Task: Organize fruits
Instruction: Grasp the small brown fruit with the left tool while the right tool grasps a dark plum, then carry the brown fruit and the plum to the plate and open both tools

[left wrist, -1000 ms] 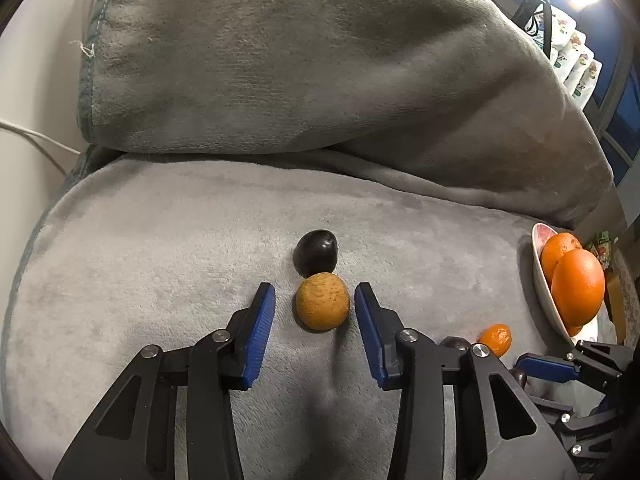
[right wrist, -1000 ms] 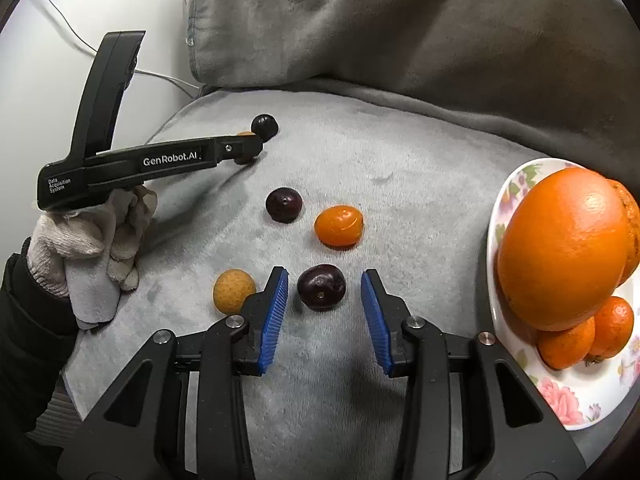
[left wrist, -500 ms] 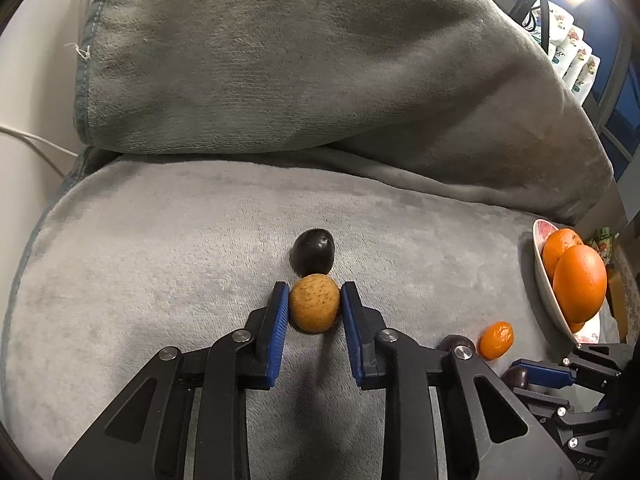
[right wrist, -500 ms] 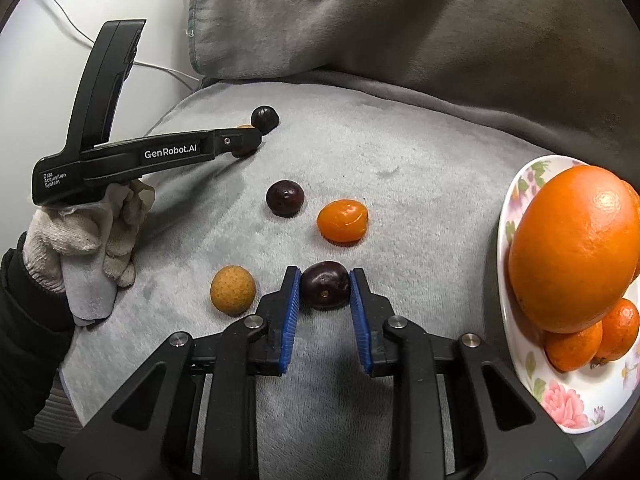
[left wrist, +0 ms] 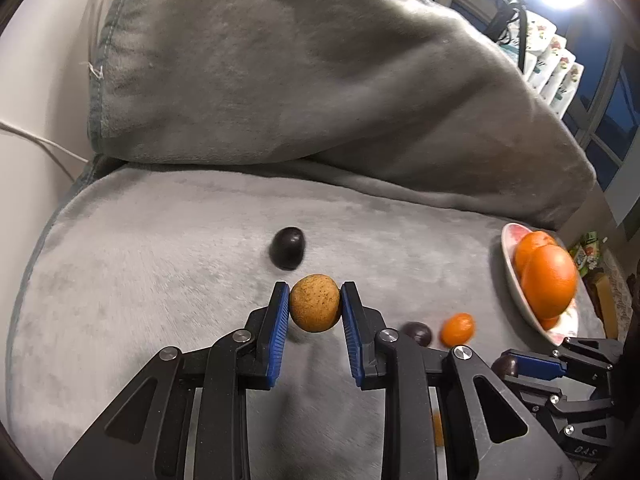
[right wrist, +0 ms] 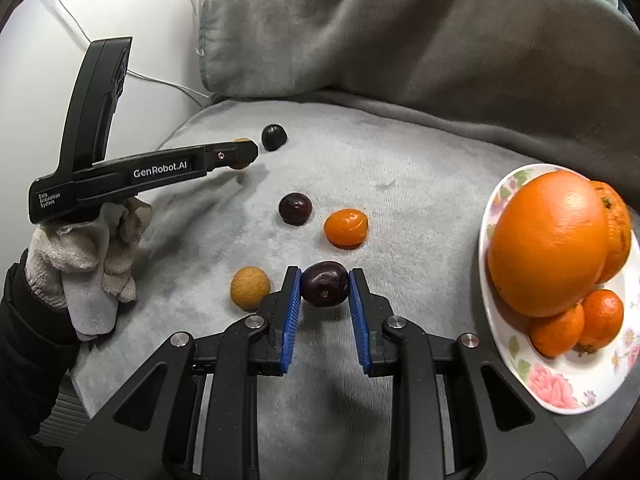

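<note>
Presently logged: grey blanket (right wrist: pixel 400 160) filled frame | floral plate (right wrist: pixel 560 392) of oranges sat right edge | right gripper (right wrist: pixel 325 292) clamped dark plum (right wrist: pixel 324 284), centre | left gripper (left wrist: pixel 315 310) clamped tan fruit (left wrist: pixel 315 307), lower centre.

Each hand-held gripper (right wrist: pixel 325 292) has a black angular frame, silver screws and blue ribbed pads (right wrist: pixel 291 312). The left unit (right wrist: pixel 136 172) bears white "GenRobot.AI" lettering. The person wears a white knit glove (right wrist: pixel 80 256) and a black sleeve (right wrist: pixel 28 344).

Grey plush cushion (right wrist: pixel 400 184): two dark plums (right wrist: pixel 295 208) (right wrist: pixel 273 137), kumquat (right wrist: pixel 346 227), tan fruit (right wrist: pixel 250 288) mid-surface; flowered plate (right wrist: pixel 560 384) at right edge.
</note>
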The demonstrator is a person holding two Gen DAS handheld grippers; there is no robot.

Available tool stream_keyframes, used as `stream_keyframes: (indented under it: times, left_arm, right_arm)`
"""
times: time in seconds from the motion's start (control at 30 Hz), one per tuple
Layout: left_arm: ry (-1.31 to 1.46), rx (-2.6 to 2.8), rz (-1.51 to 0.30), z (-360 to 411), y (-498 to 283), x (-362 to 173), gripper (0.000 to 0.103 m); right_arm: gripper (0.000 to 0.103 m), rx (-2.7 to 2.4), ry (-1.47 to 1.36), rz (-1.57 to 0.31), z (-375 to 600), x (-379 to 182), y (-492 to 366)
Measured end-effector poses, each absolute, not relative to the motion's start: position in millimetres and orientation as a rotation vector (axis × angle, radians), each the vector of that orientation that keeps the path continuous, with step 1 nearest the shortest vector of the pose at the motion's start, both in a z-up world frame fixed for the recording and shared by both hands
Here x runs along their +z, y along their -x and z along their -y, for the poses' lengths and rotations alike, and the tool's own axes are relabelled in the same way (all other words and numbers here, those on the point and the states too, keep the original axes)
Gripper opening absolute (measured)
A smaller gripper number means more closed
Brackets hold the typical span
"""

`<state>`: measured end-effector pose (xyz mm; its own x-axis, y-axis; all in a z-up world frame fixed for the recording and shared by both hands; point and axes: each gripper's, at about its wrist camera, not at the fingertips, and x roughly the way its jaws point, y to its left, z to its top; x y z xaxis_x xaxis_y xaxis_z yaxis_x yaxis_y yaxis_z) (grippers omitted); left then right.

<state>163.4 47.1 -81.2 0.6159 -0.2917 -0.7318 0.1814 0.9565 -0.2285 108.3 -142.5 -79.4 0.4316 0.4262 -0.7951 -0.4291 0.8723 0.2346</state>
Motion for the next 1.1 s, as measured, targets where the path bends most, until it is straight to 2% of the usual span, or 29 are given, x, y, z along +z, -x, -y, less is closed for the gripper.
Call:
stream_keyframes:
  times: [0.57, 1.1]
  left_arm:
    - [0.117, -0.391, -0.773, -10, -119, -36, 0.024]
    - [0.1, -0.538, -0.755, 54, -98, -22, 0.024]
  right_arm:
    - [0.025, 0.484, -0.03, -0.889, 187, -45, -78]
    - [0.025, 0.352, -0.097, -0.832, 262, -26, -62]
